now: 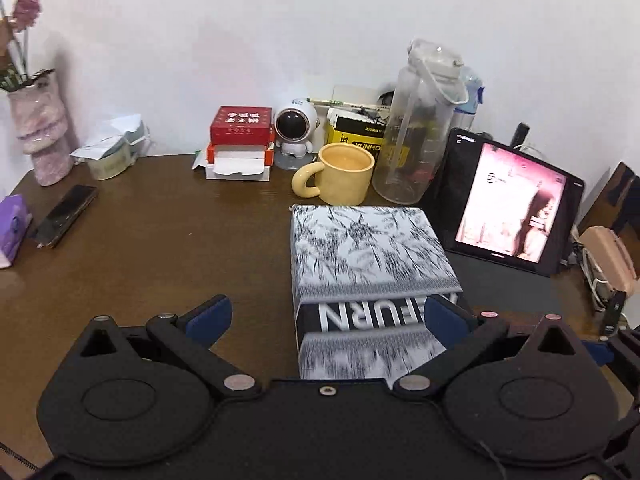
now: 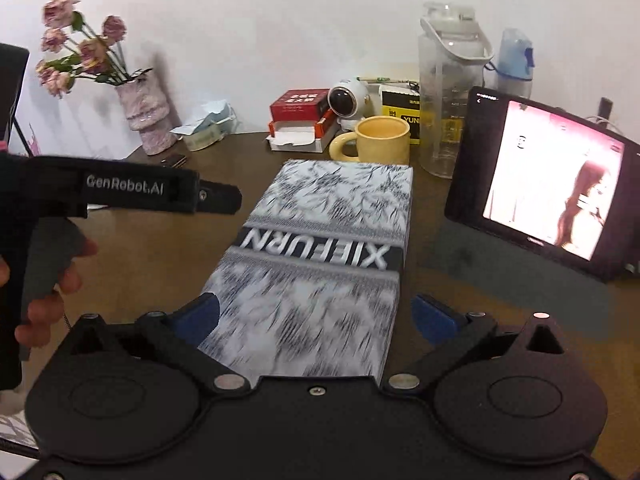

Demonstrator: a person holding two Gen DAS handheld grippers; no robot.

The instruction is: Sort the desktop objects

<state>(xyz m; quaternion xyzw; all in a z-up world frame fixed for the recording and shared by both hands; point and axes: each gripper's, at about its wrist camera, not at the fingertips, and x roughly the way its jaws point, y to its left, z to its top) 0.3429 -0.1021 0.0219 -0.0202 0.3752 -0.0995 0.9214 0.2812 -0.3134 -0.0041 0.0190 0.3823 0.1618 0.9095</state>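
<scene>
Now the right gripper (image 2: pixel 314 314) is spreading wide around the patterned box (image 2: pixel 320 256), lying toward twelve o'clock, probably to grab it.

Bare desk (image 1: pixel 160 248) left of box (image 1: pixel 360 248)

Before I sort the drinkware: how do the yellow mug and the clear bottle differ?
The yellow mug is short, opaque and open-topped; the clear bottle is tall, see-through and capped with a white lid. The mug has a side handle, the bottle a top carry loop. Both stand upright on the desk.
</scene>
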